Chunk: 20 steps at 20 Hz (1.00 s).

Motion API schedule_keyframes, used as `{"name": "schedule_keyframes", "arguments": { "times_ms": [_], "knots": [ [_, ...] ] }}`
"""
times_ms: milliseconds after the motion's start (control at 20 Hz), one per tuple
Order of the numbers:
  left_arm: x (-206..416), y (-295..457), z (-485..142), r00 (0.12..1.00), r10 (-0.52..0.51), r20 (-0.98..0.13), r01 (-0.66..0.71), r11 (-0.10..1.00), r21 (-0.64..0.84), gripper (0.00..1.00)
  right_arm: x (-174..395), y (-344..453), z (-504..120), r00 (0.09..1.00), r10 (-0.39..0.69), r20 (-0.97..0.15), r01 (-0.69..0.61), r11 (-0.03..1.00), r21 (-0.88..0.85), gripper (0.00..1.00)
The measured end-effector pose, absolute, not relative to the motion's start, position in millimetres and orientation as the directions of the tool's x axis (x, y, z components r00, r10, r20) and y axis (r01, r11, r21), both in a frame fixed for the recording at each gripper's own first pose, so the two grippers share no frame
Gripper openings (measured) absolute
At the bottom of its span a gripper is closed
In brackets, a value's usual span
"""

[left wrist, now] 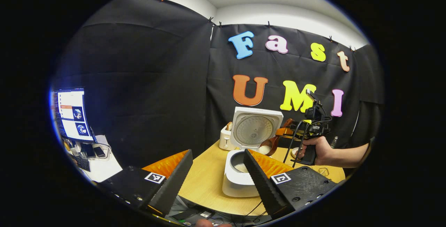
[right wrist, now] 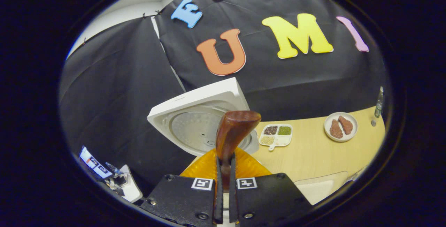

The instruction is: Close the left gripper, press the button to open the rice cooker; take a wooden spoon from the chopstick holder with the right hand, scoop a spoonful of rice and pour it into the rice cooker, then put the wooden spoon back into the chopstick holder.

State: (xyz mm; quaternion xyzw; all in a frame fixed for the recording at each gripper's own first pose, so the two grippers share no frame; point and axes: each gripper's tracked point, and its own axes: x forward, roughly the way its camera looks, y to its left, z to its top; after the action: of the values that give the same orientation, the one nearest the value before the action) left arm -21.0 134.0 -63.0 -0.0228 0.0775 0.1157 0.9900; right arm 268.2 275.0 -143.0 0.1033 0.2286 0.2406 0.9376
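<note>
Rice cooker point(left wrist: 240, 174) lid up; my right gripper point(right wrist: 225, 171) clamps wooden spoon point(right wrist: 232, 129) over it, left gripper point(left wrist: 217, 174) jaws apart, toaster point(left wrist: 225, 137) behind.

White rice cooker point(left wrist: 240, 181); reddish-brown wooden spoon point(right wrist: 234, 129); light wood table point(right wrist: 313, 153); white plate point(right wrist: 340, 126).

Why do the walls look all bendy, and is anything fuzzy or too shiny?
Left gripper view: the fisheye lens bows the wall; the rice cooker is sharp; the monitor glares bright. Right gripper view: the same bowing; the wooden spoon looms large, sharp and glossy; the dish of grains looks tiny.
</note>
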Motion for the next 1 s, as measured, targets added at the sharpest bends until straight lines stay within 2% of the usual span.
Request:
{"name": "schedule_keyframes", "arguments": {
  "times_ms": [300,550,1000],
  "knots": [
    [-21,128,-67,0.964,0.212,-0.161,-0.217,0.976,-0.011,0.94,260,288,-131,0.793,0.503,-0.342,-0.519,0.853,0.053,0.12],
    [-20,126,-69,0.963,0.212,-0.166,-0.217,0.976,-0.016,0.94,252,305,-115,0.795,0.542,-0.274,-0.595,0.785,-0.175,0.12],
    [-21,122,-66,0.963,0.222,-0.156,-0.228,0.973,-0.024,0.95,240,315,-107,0.779,0.577,-0.245,-0.626,0.738,-0.253,0.12]
  ]
}}
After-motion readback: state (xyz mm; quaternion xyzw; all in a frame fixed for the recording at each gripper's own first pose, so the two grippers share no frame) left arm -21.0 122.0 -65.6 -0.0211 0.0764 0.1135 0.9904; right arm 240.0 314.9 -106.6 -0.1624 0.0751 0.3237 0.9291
